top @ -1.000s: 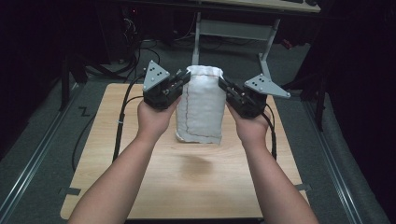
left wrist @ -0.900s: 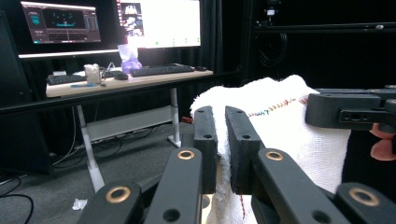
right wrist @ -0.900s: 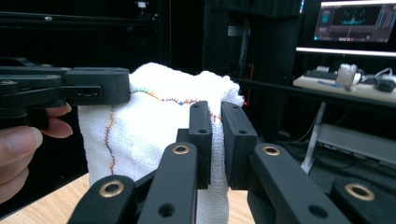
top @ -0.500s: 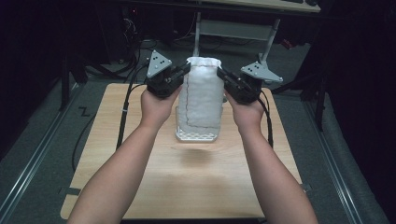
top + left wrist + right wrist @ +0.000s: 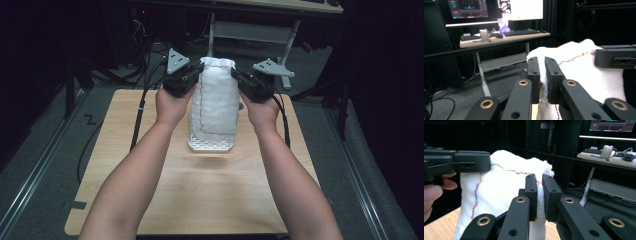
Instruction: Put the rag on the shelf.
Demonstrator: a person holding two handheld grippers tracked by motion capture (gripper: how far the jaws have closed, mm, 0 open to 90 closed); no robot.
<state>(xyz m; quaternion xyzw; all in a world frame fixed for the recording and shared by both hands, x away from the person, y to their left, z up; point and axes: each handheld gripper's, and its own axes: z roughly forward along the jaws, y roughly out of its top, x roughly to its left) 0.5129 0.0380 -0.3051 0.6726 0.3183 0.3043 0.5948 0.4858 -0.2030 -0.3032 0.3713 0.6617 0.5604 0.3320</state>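
rough white terry towel [image 5: 216, 102], matt wooden table [image 5: 220, 190]

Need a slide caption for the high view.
Two hand-held grippers pinch the top corners of a white towel, holding it up over a white basket.

White towel [image 5: 216, 102] held up between left gripper [image 5: 192, 80] and right gripper [image 5: 239, 80], above wooden table [image 5: 200, 195]

No words or numbers can be read anywhere. The bright computer screen [image 5: 526, 9] on the far desk glows white, and the darker screen [image 5: 467, 7] beside it shows small coloured shapes, maybe charts, but they are too blurry to read. The white towel [image 5: 216, 102] has coloured stitching, not letters.
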